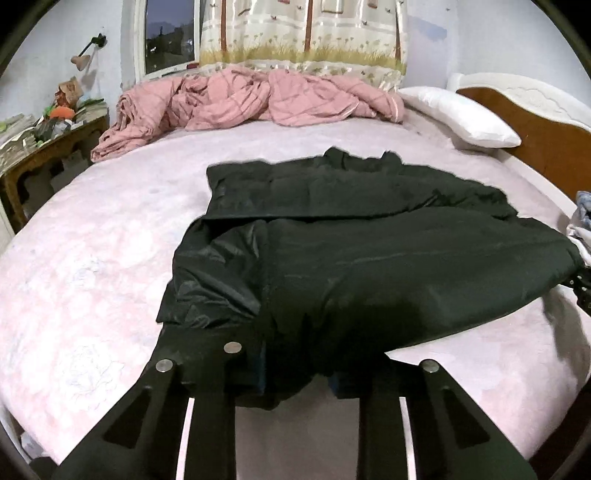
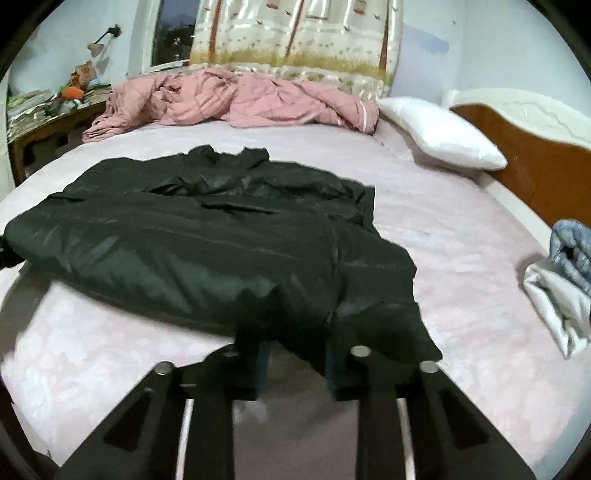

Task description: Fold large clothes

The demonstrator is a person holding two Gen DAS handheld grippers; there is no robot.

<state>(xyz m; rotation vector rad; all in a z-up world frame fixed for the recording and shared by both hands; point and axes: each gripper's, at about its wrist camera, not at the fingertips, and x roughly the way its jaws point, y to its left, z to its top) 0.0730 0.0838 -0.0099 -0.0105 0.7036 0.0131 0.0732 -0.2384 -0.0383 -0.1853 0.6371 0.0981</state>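
**Both claws gripping the near hem of a dark jacket on the bed**

Now, at the far left, a cluttered wooden side table is standing beside the bed, and a wall lamp is sticking out above it; a crumpled pink quilt is lying along the far edge of the mattress under a printed curtain; a dark green jacket is spreading over the middle of the pink sheet, its near hem lifting off the bed towards the cameras.

At that hem the left gripper is pinching the jacket's near-left corner, the cloth bunching between its jaws; the right gripper is pinching the near-right corner likewise, fabric draping over its fingers; the stretch of hem between the two claws is hanging taut above the sheet, while the far part of the jacket is lying flat.

Further right, a white pillow is leaning against the brown headboard; at the right edge, folded pale clothes are sitting on the bed, well apart from the jacket.
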